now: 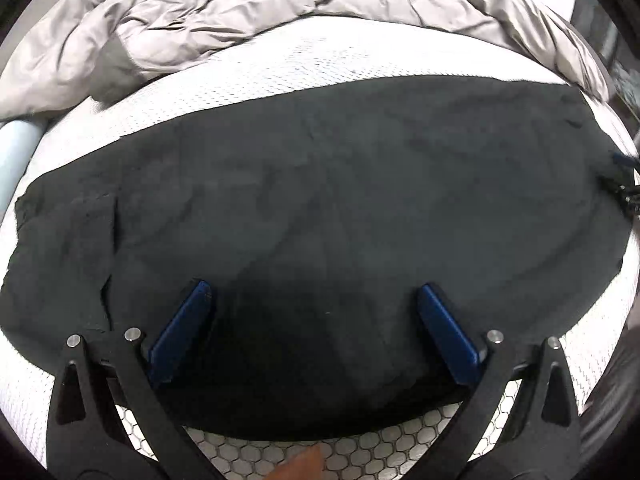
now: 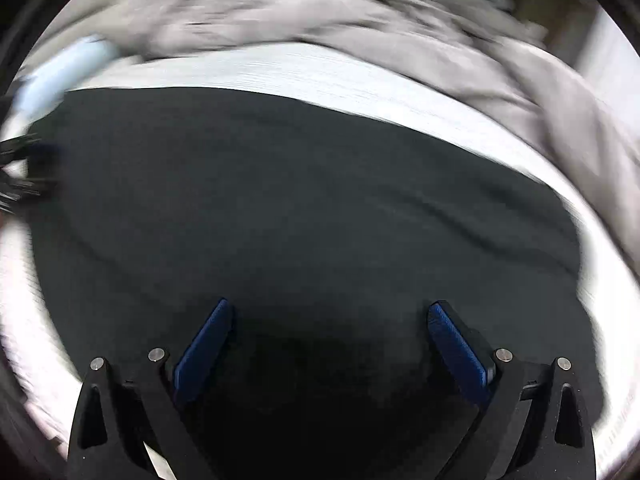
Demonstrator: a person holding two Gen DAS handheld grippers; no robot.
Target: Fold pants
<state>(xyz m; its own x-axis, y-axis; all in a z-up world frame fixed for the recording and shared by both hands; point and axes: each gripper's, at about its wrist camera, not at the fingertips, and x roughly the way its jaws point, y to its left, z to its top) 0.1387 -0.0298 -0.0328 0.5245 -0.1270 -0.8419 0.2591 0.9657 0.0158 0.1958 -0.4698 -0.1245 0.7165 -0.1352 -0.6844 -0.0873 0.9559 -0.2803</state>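
Dark pants (image 1: 320, 208) lie spread flat across a white mattress (image 1: 280, 68), and they fill most of the right wrist view too (image 2: 304, 208). My left gripper (image 1: 314, 292) is open, its blue pads wide apart, low over the near edge of the pants. My right gripper (image 2: 330, 312) is open and empty, over the pants; its view is blurred by motion. The right gripper shows at the far right edge of the left wrist view (image 1: 626, 184). The left gripper shows blurred at the far left of the right wrist view (image 2: 20, 176).
A crumpled grey duvet (image 1: 248, 4) is heaped along the far side of the mattress, also in the right wrist view (image 2: 360, 16). A pale blue cylinder (image 1: 16, 148) lies at the left. A honeycomb-patterned mattress edge (image 1: 360, 452) runs below the pants.
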